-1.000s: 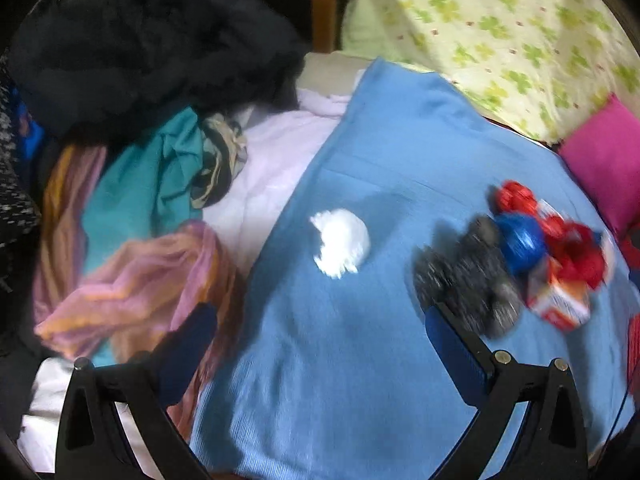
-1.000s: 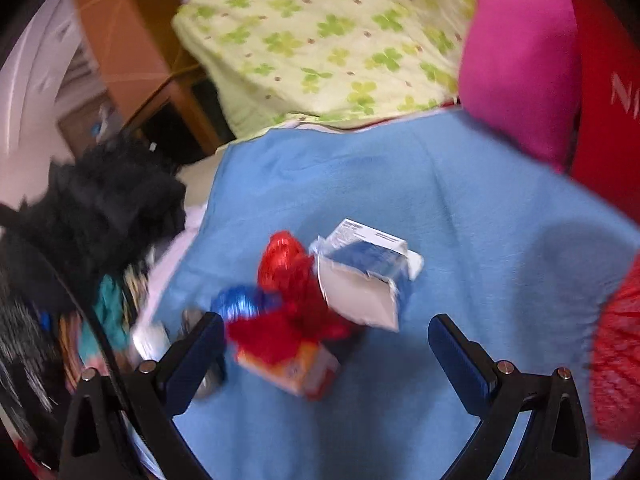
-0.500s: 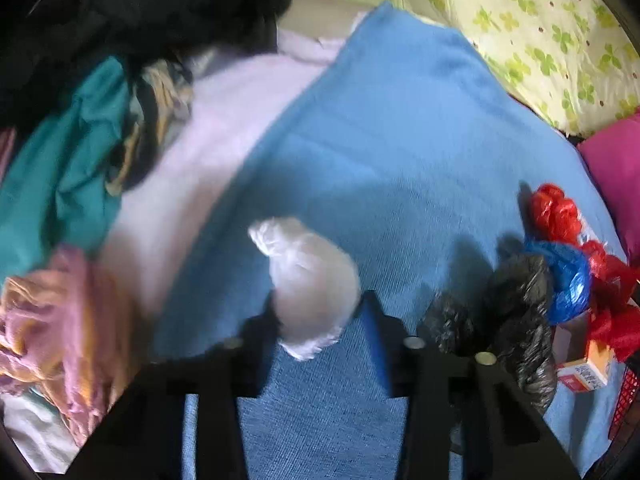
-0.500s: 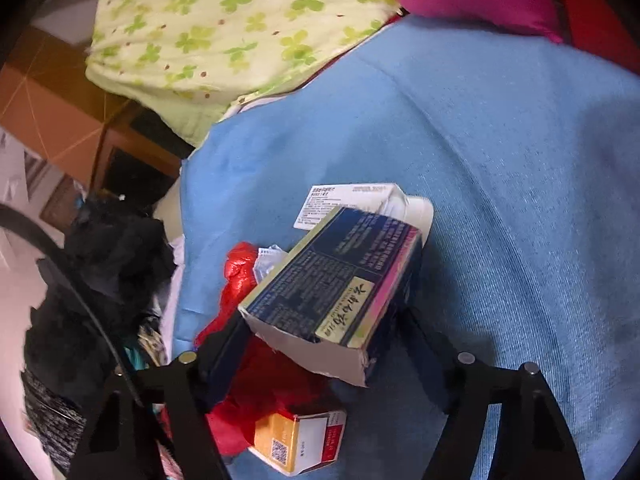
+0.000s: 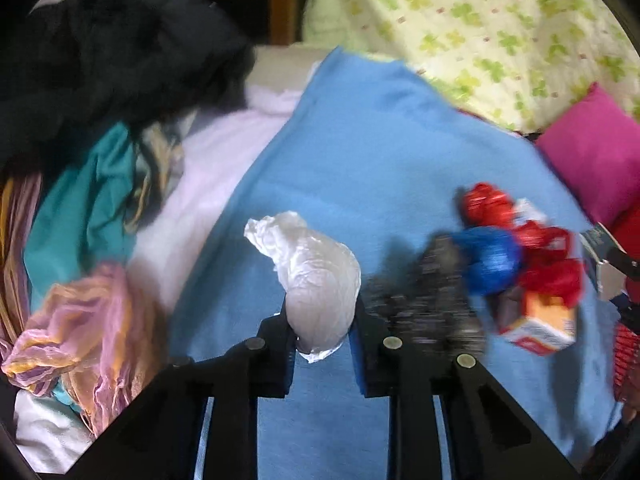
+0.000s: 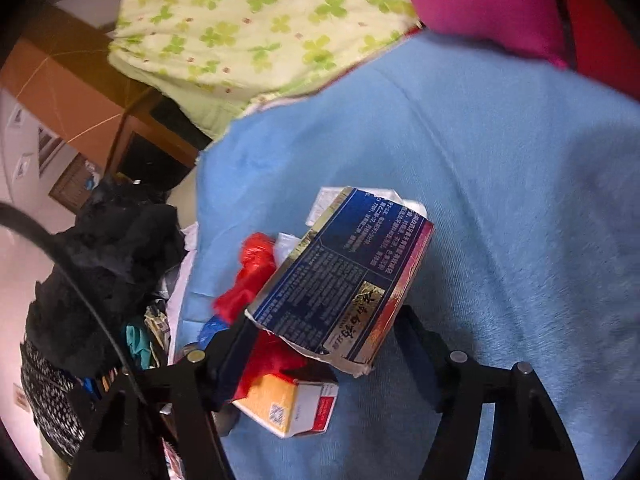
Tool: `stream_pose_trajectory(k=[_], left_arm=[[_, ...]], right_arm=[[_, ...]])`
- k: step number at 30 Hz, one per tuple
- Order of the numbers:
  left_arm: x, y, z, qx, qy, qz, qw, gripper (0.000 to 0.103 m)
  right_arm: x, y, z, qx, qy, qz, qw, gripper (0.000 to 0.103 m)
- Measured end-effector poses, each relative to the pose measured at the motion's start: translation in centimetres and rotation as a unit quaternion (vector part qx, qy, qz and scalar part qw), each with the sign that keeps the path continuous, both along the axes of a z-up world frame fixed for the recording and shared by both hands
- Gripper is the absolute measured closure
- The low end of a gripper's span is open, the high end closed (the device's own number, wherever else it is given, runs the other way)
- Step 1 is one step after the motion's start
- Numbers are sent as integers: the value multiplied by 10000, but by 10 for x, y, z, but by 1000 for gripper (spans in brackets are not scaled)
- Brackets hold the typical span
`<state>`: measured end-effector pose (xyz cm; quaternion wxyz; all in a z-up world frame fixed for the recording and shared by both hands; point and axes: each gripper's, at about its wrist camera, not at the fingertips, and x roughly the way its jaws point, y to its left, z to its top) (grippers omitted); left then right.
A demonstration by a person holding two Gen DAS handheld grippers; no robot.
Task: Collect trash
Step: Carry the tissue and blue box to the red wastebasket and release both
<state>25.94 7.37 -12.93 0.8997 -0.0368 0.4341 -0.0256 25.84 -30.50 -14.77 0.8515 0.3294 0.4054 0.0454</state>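
A crumpled white plastic bag (image 5: 316, 276) is pinched between the pads of my left gripper (image 5: 322, 320), which is shut on it just above the blue blanket (image 5: 360, 152). To its right lies a trash heap: a black bag (image 5: 424, 308), a blue bag (image 5: 490, 260), red bags (image 5: 486, 204) and an orange-and-white box (image 5: 540, 326). In the right wrist view my right gripper (image 6: 322, 322) has its jaws closing on a dark blue carton (image 6: 348, 276), tilted, with a finger against each side. Under it lie a red bag (image 6: 256, 268) and the orange box (image 6: 288, 404).
A heap of clothes (image 5: 88, 216) topped by a black garment (image 5: 112, 48) fills the left. A clover-print quilt (image 5: 500, 32) and a pink cushion (image 5: 596, 160) lie at the far side. Wooden furniture (image 6: 60, 92) stands beyond the bed.
My left gripper went from wide open to shut on the white bag and drew it back. My right gripper came down around the blue carton and narrowed onto it.
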Motion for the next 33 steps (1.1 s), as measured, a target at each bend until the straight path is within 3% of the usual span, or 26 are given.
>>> stream_pose_trajectory(k=[6,9,12,15,19,23,25,27,31,33], left_arm=[[-28,-68,54,-70,-485,-853,9952,79],[-43,-118,84,-310,-622,-1527,9858,79],[-60,-177,109,-450,-730,-2236,9709,78],[-78,-245,130,-776,-682,-2952,9498,78],[-104,-330,142,-1150,-563,-3627,9231,77],[-124,-389,134,-1229,-359,-4051,9053,71],[-126,-409,121,-1153,-223,-4130,9031,56],[-128,-428,108,-966,-140,-4142,9049,33],[-129,-426,97,-701,-106,-4053,9114,32],[-127,-403,98,-731,-171,-3928,9166,32]], right_arm=[[-46,-2,52,-124,-729,169,9971,31],[-89,-14,81,2,-1148,174,9932,31],[-134,-34,114,-39,-1575,-150,9874,31],[-187,-68,138,-62,-1806,-662,9813,30],[-234,-124,153,-63,-1501,-1254,9807,29],[-264,-168,140,96,-1146,-1733,9781,27],[-272,-181,129,53,-991,-1927,9762,27],[-274,-195,119,-101,-881,-2113,9734,24],[-275,-214,98,-73,-706,-2371,9689,21],[-278,-221,90,105,-717,-2390,9683,21]])
